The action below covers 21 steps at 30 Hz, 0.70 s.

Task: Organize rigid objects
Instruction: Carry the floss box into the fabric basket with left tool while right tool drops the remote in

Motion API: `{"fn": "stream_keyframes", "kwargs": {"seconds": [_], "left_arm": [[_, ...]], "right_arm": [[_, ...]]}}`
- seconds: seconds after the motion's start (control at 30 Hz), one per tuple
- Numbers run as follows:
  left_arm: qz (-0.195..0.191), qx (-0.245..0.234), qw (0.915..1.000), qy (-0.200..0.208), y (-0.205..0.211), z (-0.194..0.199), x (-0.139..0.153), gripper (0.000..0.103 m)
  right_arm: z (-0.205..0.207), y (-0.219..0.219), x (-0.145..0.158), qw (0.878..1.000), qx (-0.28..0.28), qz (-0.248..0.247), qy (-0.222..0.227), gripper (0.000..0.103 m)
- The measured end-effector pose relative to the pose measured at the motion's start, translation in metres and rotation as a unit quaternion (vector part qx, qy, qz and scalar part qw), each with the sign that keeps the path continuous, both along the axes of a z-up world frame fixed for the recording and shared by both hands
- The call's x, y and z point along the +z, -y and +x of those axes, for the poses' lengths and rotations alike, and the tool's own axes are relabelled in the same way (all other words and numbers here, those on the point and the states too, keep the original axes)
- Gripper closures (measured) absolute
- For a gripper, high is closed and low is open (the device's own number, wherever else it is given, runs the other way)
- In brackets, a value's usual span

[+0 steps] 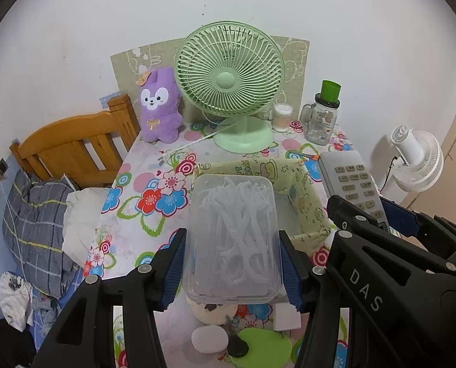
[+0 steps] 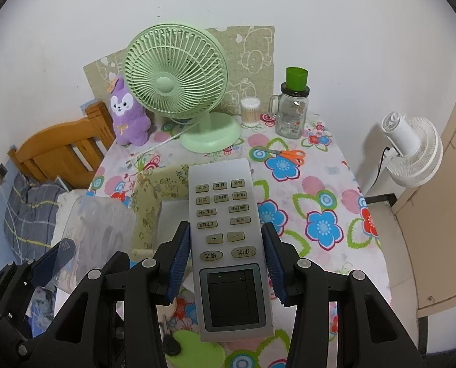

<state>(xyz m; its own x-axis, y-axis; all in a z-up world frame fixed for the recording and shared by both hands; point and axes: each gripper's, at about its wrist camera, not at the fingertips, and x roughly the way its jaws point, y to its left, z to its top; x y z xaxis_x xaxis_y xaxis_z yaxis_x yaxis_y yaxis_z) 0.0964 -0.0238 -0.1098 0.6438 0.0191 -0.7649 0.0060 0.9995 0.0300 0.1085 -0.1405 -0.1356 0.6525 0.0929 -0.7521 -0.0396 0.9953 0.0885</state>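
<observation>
Floss picks fill a clear plastic box (image 1: pixel 232 239) that the left gripper (image 1: pixel 231 263) holds by its two long sides, the blue pads of the jaws pressed flat against the walls and the box raised above the flowered surface (image 1: pixel 136 236). In the left wrist view the box hangs over the near left part of a yellow-green fabric bin (image 1: pixel 304 196) with cartoon print, whose open top shows a pale bottom. Beside it the right gripper (image 2: pixel 226 263) has its jaws closed on a grey remote control (image 2: pixel 228 245), gripping the sides at about the level of its large lower buttons; the remote is lifted off the surface with its screen end toward the camera and its far end reaching over the right edge of the same bin. The two held things are near each other but apart, the box to the left of the remote. Farther back on the surface stand a green desk fan (image 1: pixel 229 82), a purple plush rabbit (image 1: pixel 160 104) to its left, a tub of cotton swabs (image 1: pixel 282 118) and a glass mug jar with a green cup on its lid (image 1: pixel 321 116) to its right. Orange-handled scissors (image 2: pixel 286 155) lie flat on the cloth beyond the remote. Below the left gripper lie a white oval object (image 1: pixel 209 339) and a flat green piece (image 1: pixel 264 345). A wooden bed frame (image 1: pixel 74 147) stands to the left, a white fan (image 2: pixel 412 150) to the right.
</observation>
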Motion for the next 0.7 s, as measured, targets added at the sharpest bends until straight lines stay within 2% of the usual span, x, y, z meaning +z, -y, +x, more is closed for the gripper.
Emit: {"fn": "stream_keyframes", "kwargs": {"seconds": [0.37, 0.7], "left_arm": [[-0.005, 0.008, 0.9999, -0.004, -0.003, 0.041, -0.014, 0.045], [-0.015, 0.021, 0.9996, -0.011, -0.007, 0.083, -0.039, 0.045]], "right_arm": [[0.041, -0.004, -0.013, 1.000, -0.008, -0.001, -0.003, 0.053], [0.086, -0.009, -0.036, 1.000, -0.016, -0.006, -0.010, 0.053]]}}
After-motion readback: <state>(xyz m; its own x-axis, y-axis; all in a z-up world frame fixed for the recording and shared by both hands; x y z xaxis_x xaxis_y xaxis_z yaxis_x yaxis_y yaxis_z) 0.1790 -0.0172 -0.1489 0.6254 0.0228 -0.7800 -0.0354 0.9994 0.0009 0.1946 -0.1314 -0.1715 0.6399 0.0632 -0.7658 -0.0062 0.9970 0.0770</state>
